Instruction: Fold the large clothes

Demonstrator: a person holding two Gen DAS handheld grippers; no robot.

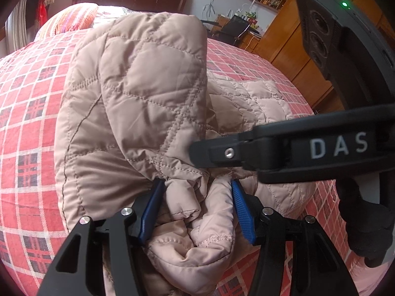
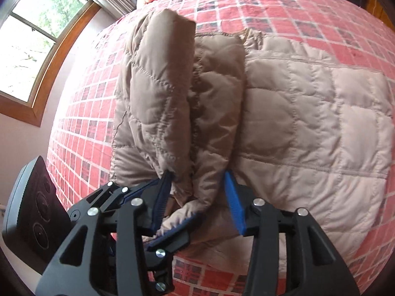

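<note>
White "DAS" marks the right gripper (image 1: 214, 156).

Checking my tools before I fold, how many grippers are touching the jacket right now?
2: the left gripper and the right gripper each straddle a bunched fold of the quilted jacket at its near edge, close together.

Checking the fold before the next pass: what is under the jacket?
The jacket lies on a red plaid bedspread, which shows all around it. The part beneath is covered, so anything there is hidden. Both grippers, left and right, hold bunched fabric.
</note>
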